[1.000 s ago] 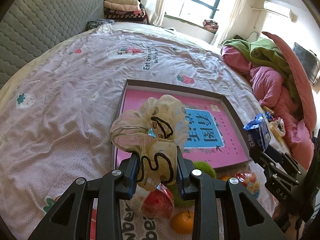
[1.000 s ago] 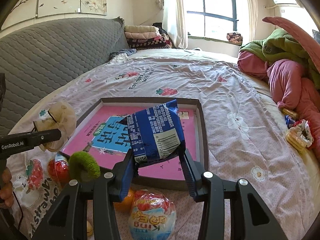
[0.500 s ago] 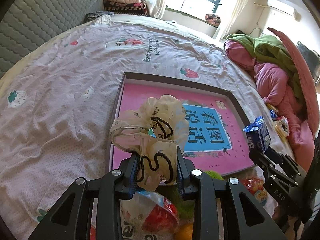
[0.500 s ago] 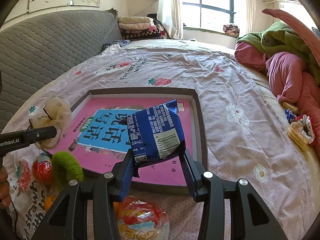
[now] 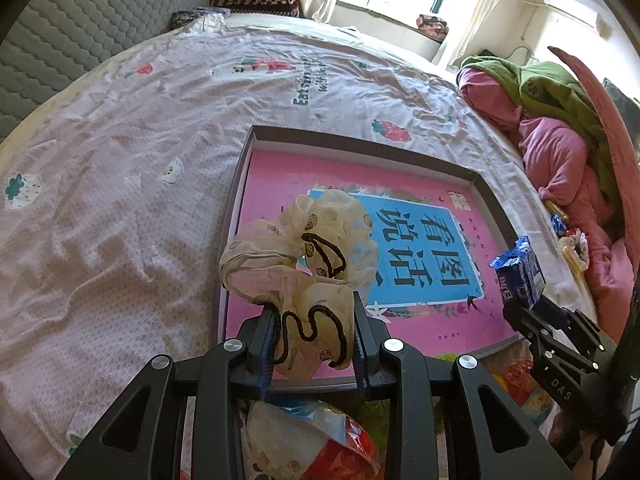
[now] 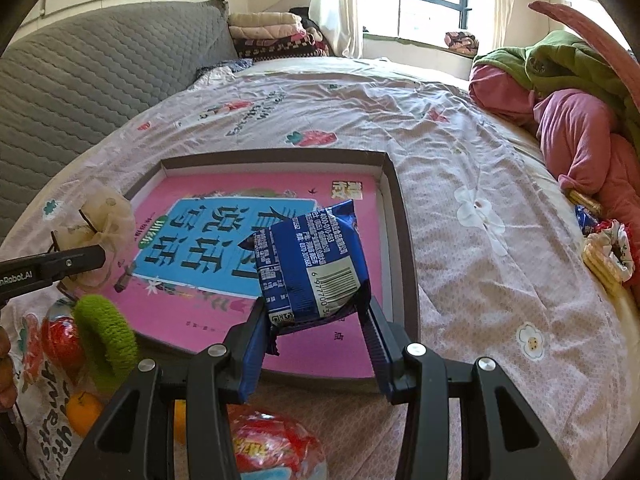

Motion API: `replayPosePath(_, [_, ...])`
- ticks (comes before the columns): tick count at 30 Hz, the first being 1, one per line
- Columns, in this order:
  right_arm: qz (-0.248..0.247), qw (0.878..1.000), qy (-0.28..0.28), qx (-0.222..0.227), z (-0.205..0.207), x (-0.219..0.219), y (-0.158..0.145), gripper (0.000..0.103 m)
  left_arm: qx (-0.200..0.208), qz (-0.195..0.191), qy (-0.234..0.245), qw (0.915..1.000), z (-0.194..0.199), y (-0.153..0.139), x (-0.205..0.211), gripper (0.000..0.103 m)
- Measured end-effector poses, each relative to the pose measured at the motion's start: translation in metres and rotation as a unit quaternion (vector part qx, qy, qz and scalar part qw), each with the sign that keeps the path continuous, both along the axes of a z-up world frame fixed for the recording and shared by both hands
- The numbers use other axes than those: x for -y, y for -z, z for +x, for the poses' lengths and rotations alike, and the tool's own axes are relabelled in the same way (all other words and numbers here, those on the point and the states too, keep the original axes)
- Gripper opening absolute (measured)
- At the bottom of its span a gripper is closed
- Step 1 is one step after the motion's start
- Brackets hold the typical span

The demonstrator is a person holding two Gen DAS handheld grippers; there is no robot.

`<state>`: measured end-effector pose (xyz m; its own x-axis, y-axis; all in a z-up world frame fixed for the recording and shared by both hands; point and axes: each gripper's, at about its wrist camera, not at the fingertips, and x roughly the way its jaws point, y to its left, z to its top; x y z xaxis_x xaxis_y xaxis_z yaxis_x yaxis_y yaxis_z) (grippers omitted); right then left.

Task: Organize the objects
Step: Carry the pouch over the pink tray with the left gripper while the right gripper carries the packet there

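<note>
My left gripper is shut on a cream sheer scrunchie with black cord trim, held over the near left edge of a shallow box with a pink and blue printed bottom. My right gripper is shut on a blue snack packet with a barcode, above the box's near right part. In the right wrist view the left gripper and its scrunchie show at the left. In the left wrist view the right gripper and packet appear at the right.
In front of the box lie a green fuzzy scrunchie, red-wrapped snacks, another red snack and an orange. Pink and green bedding is heaped on the right, with more snacks and a scrunchie beside it. A grey headboard stands left.
Both grippers have moved forward and down over the box with their loads. The box fills more of each view and the items in front of it have slid toward the lower edge.
</note>
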<state>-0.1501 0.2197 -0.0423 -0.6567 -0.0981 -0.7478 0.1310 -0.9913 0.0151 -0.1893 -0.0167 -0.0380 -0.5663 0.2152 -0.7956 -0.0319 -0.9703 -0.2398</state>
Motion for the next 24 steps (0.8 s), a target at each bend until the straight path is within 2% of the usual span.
replayPosePath(5, [0.004, 1.0, 0.004, 0.018, -0.007, -0.002, 0.007, 0.046, 0.02, 0.005, 0.007, 0.9998, -0.006, 0.007, -0.002, 0.032])
replayPosePath(24, [-0.001, 0.999, 0.007, 0.038, -0.018, -0.001, 0.011, 0.047, 0.031, 0.005, -0.002, 0.9995, -0.013, 0.014, -0.001, 0.035])
